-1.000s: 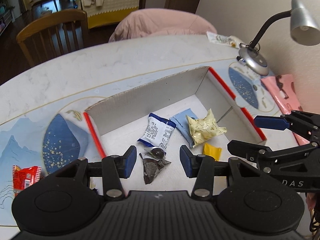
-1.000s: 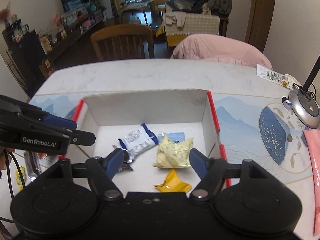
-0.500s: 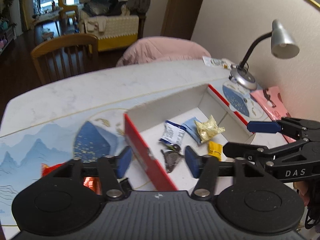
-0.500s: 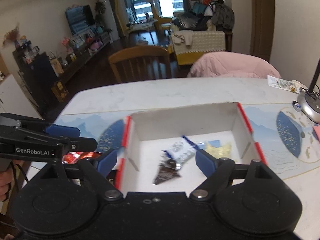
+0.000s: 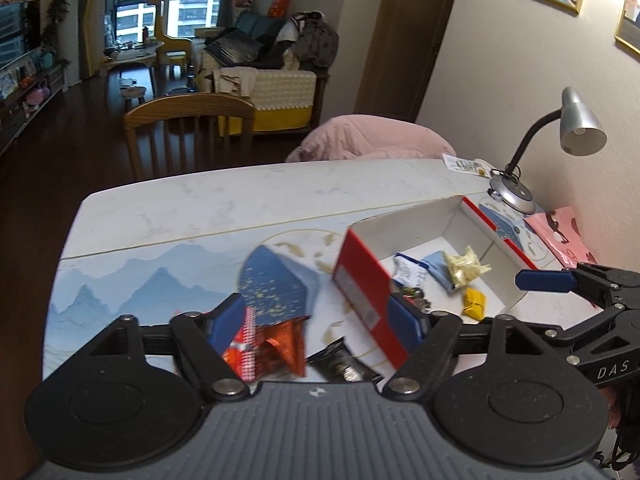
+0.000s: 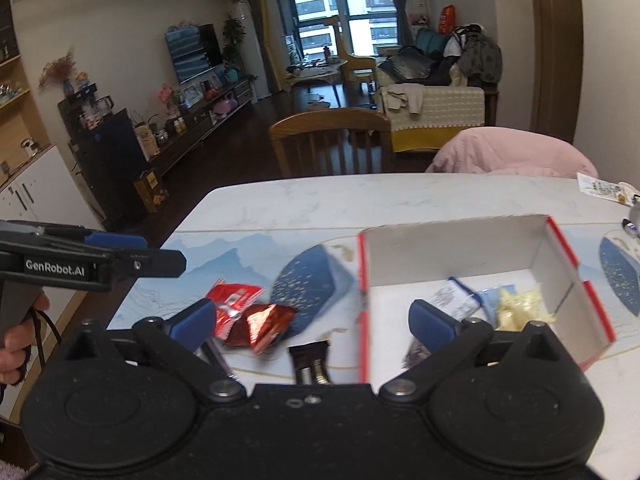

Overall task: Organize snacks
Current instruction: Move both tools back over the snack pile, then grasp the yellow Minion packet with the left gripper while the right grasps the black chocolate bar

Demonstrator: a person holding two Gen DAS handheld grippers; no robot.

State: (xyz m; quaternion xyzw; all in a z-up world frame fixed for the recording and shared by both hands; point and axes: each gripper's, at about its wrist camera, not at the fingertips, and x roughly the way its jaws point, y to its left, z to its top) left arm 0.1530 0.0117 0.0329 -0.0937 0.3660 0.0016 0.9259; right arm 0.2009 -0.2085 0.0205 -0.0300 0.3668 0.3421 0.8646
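Note:
An open box point(image 5: 362, 284) with red walls and a white inside holds several wrapped snacks: a white-and-blue packet point(image 5: 408, 270), a pale yellow one point(image 5: 466, 268) and a small yellow one point(image 5: 474, 302). Left of the box, two red packets point(image 6: 248, 314) and a black packet point(image 6: 310, 360) lie loose on the table. My left gripper point(image 5: 316, 322) hovers above the red packets point(image 5: 264, 348), jaws opening with nothing between them. My right gripper point(image 6: 312, 322) hangs over the box's left wall point(image 6: 363, 300), jaws opening and empty. Each gripper shows at the edge of the other's view.
A desk lamp point(image 5: 576, 128) and a pink bag point(image 5: 560, 232) stand to the right of the box. A printed packet point(image 5: 464, 164) lies at the far table edge. A wooden chair point(image 5: 188, 120) and a pink-draped chair point(image 5: 372, 140) stand behind the table. A hand point(image 6: 16, 344) holds the left gripper.
Both grippers have drawn back and to the left, from over the box's inside to the loose packets beside it. Both sets of jaws have widened.

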